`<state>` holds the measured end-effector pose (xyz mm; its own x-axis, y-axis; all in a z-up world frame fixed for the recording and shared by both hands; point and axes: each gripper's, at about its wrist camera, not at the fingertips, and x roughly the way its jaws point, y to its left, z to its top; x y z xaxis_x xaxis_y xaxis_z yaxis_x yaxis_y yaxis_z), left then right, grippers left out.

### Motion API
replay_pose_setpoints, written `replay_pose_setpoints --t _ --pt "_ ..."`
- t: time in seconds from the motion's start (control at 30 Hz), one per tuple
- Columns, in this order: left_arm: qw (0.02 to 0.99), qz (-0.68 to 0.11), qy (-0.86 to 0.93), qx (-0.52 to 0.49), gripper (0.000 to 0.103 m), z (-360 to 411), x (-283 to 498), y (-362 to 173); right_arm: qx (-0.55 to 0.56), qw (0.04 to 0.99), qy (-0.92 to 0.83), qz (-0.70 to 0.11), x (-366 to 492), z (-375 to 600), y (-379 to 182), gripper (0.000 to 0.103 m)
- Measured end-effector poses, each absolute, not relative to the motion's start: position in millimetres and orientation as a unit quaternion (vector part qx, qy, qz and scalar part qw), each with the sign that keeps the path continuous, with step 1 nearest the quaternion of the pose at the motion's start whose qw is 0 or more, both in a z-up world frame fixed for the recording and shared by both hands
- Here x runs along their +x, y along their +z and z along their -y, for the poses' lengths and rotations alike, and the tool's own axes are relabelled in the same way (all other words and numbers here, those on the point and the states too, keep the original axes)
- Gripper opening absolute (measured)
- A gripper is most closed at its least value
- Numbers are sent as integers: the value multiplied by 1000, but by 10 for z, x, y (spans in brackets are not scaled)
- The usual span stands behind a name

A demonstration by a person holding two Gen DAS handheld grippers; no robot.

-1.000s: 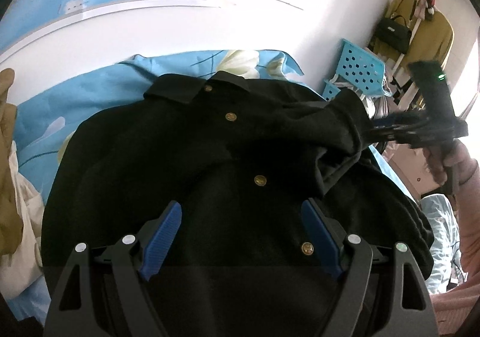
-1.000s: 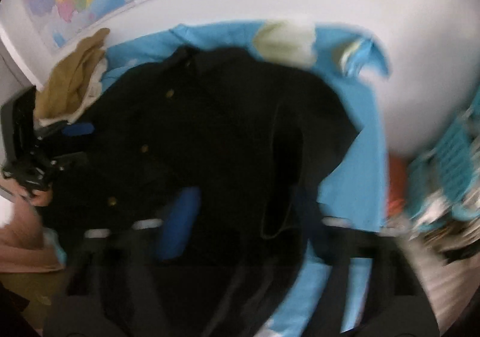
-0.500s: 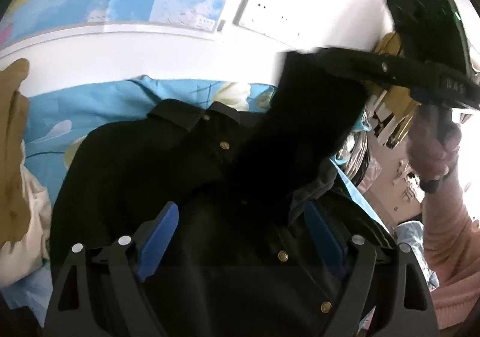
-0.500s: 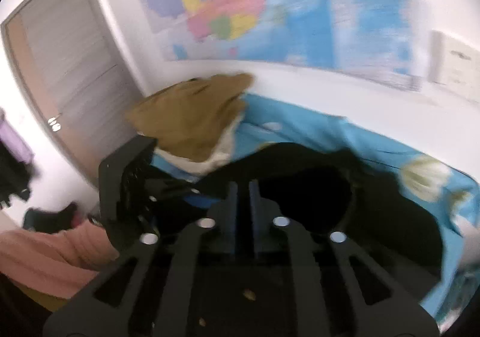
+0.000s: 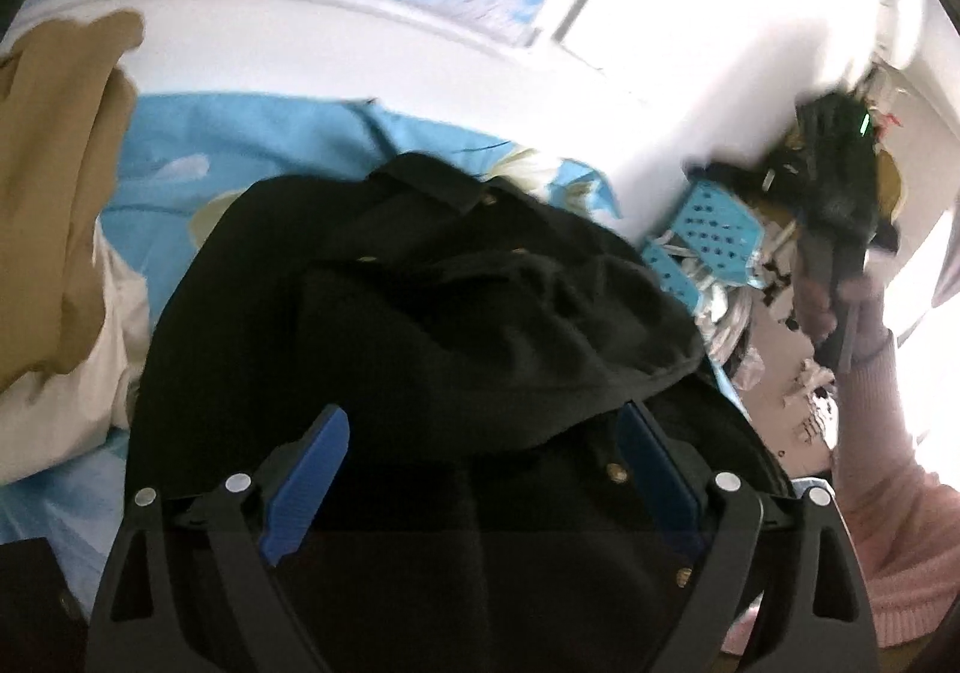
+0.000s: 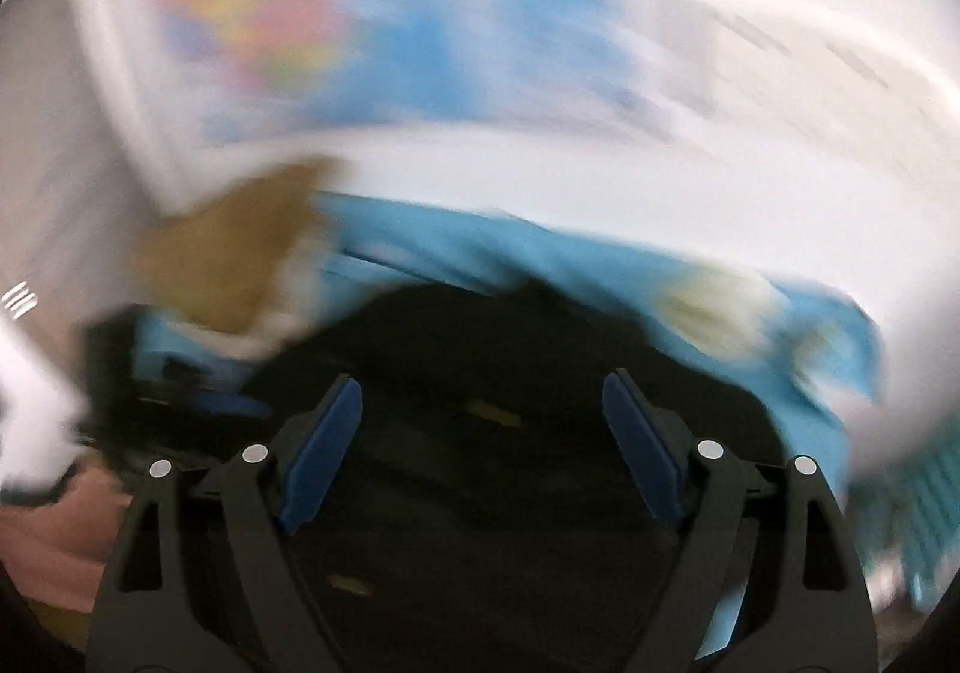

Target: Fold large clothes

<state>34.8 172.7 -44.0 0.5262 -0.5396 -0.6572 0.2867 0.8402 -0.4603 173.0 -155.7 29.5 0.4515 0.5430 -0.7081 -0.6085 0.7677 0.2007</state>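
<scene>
Jacket (image 5: 420, 325), black, sleeve folded across front, on blue bedsheet (image 5: 252, 145). Left gripper (image 5: 480, 487) fingers released above it; right gripper (image 6: 480, 457) fingers just opened, empty.

Daylight glared white beside the sleeve (image 5: 882, 469). The right wrist view was smeared with motion blur above the coat (image 6: 480, 493); fisheye edges curved dark.

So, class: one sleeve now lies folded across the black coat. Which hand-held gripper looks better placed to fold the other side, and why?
Probably the left hand-held gripper: it is open low over the black coat, near the unfolded side. The right hand-held gripper, jaws just opened and empty, is off beyond the coat's far edge.
</scene>
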Motion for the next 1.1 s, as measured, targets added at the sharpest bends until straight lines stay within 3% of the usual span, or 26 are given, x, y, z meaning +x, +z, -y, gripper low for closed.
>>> replay_pose_setpoints --t 0.13,0.3,0.37,0.4,0.43,0.47,0.5,0.53,0.6,0.8,0.87,1.0,1.03,1.07,1.1 --pt "858 -445 -209 -146 88 -1756 520 -502 13 862 211 -462 2069 2431 -259 82" --pt "855 -471 -190 -103 87 -1602 720 -548 92 833 189 -512 2189 2964 -780 84" --pt "852 -481 -189 -81 68 -1484 787 -595 90 825 200 -522 2178 2914 -931 84" --pt "849 -489 -188 -71 49 -1426 823 -624 88 822 205 -524 2176 2896 -982 85" --pt "849 -492 -182 -62 37 -1389 851 -644 92 823 209 -520 2170 2879 -1033 83" --pt "852 -489 -181 -55 32 -1363 864 -644 89 828 214 -511 2156 2858 -1027 78" --pt "854 -485 -180 -51 22 -1361 865 -635 89 828 222 -508 2151 2847 -1025 49" --pt "857 -482 -176 -53 18 -1366 871 -621 94 827 229 -504 2150 2847 -1025 6" --pt "863 -471 -174 -62 16 -1400 863 -559 108 824 239 -502 2164 2891 -1019 7" --pt "886 -423 -187 -32 15 -1326 733 -384 121 882 211 -404 1980 3213 -489 4" --pt "879 -437 -190 -18 17 -1279 762 -465 116 882 204 -408 2022 3237 -523 4" --pt "854 -481 -194 -40 33 -1325 873 -680 94 862 177 -466 2169 3128 -900 6" --pt "855 -481 -190 -42 50 -1357 865 -670 92 861 177 -468 2163 3111 -914 9" --pt "855 -480 -188 -49 58 -1403 859 -636 92 864 170 -465 2139 3101 -895 18" --pt "856 -476 -192 -58 69 -1453 849 -597 92 870 160 -458 2114 3115 -850 45"
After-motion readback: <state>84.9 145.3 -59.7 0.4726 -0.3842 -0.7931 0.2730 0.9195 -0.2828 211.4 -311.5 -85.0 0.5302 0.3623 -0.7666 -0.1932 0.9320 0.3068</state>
